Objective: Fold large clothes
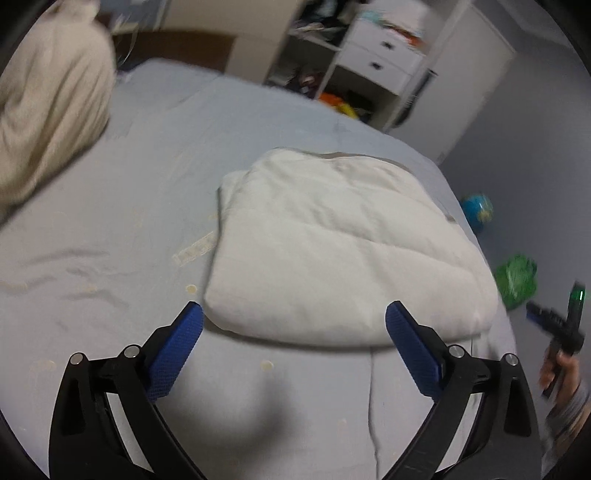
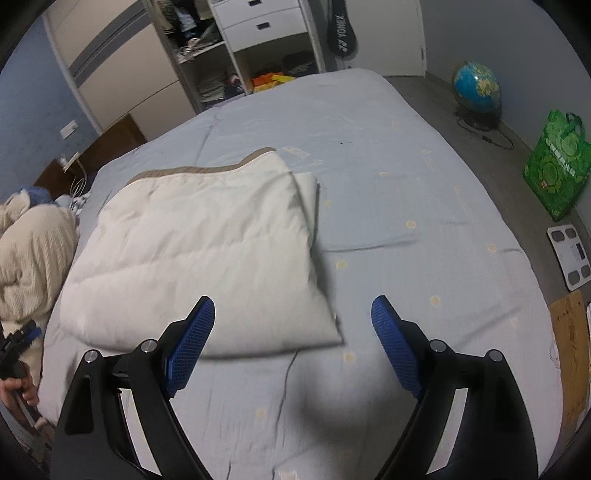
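Observation:
A white quilted blanket (image 1: pixel 340 243) lies folded into a thick square on the pale blue bed (image 1: pixel 110 258); it also shows in the right wrist view (image 2: pixel 199 251), with a tan trim along its far edge. My left gripper (image 1: pixel 295 314) is open and empty, held above the bed just short of the blanket's near edge. My right gripper (image 2: pixel 293 310) is open and empty, above the blanket's near right corner. The right gripper also shows at the far right of the left wrist view (image 1: pixel 557 325).
A cream knitted bundle (image 1: pixel 48 122) lies on the bed's left side. White shelves with drawers (image 2: pixel 258 33) stand behind the bed. A globe (image 2: pixel 476 88), a green bag (image 2: pixel 557 166) and a white scale (image 2: pixel 570 254) sit on the floor to the right.

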A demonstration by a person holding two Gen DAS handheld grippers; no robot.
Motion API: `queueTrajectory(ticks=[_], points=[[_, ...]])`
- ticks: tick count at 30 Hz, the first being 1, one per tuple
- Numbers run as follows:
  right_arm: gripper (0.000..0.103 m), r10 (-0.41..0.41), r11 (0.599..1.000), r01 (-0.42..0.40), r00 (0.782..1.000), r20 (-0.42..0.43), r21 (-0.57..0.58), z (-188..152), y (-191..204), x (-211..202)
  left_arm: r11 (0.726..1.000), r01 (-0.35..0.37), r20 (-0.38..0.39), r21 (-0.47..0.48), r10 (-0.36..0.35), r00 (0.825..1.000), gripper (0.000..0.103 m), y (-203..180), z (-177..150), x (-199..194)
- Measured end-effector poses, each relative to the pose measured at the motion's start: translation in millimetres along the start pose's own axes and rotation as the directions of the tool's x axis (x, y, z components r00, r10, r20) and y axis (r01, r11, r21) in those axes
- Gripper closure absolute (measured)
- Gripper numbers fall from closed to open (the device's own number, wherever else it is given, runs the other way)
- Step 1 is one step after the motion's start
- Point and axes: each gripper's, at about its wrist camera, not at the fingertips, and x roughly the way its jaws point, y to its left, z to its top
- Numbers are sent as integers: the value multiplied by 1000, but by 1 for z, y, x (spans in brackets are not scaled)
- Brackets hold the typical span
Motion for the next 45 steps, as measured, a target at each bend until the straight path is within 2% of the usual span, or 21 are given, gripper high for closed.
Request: queueTrajectory(ticks=[5, 9, 18, 21, 23, 26, 32, 38, 45], points=[[20, 25, 999, -25, 1000, 10, -30, -21, 11, -16, 993, -10, 59, 118, 3, 998, 7, -35, -16, -29], [20, 43, 998, -42, 999, 20, -38, -36, 19, -28, 973, -44, 90, 226, 24, 996, 7, -56, -29, -42], [20, 51, 993, -45, 997, 57, -107, -55, 39, -43, 932, -81, 124, 354, 39, 991, 7, -89, -54, -48], [20, 59, 988, -48, 996, 66, -148, -64, 51, -44, 928, -77, 117, 364, 36, 993, 7, -95, -62, -42], [20, 61, 984, -49, 996, 67, -171, -69, 57, -43, 938, -84, 71, 337, 64, 995, 7, -102, -60, -35], [20, 73, 977, -59, 995, 61, -206, -82, 68, -40, 953, -44, 109, 300, 11, 994, 7, -111, -53, -43], [20, 75, 966, -51, 994, 84, -252, -92, 80, -42, 957, -11, 81, 289, -13, 997, 7, -119, -65, -16], [17, 55, 961, -35, 996, 65, -274, -94, 86, -35, 939, -25, 72, 343, 0, 997, 7, -124, -78, 0], [17, 36, 961, -21, 998, 49, -277, -94, 89, -29, 950, -50, 80, 308, 26, 996, 7, -114, -78, 4]])
